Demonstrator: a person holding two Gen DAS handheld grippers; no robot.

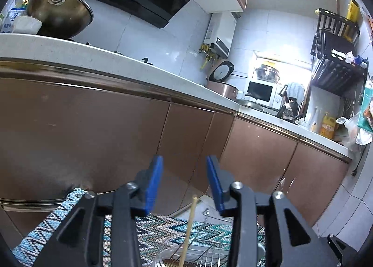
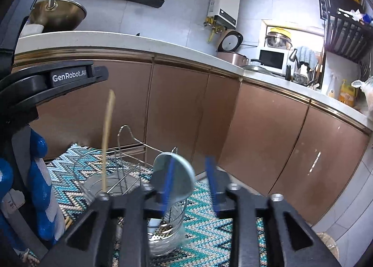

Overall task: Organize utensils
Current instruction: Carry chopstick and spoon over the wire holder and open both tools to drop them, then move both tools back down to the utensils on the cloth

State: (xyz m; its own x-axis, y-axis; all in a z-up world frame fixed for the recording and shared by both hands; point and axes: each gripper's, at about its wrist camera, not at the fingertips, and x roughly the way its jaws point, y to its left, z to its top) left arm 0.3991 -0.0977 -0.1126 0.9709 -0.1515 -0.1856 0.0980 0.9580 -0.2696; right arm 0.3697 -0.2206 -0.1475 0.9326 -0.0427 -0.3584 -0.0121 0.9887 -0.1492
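Kitchen, brown cabinets (image 2: 177, 108) behind; zigzag-patterned mat (image 2: 209, 227) underneath. Wire utensil rack (image 2: 126, 150) on mat, single chopstick (image 2: 107, 141) upright in its left cup, pale blue spoon (image 2: 179, 173) in right cup. Left claw (image 1: 184, 183) apart, holding nothing, above chopstick tip. Right claw (image 2: 188, 185) apart, just beside spoon.

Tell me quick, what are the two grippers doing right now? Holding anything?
Left gripper: open, holding nothing; a chopstick stands below it.
Right gripper: open, holding nothing; a pale blue spoon sits just beyond it in the wire holder.
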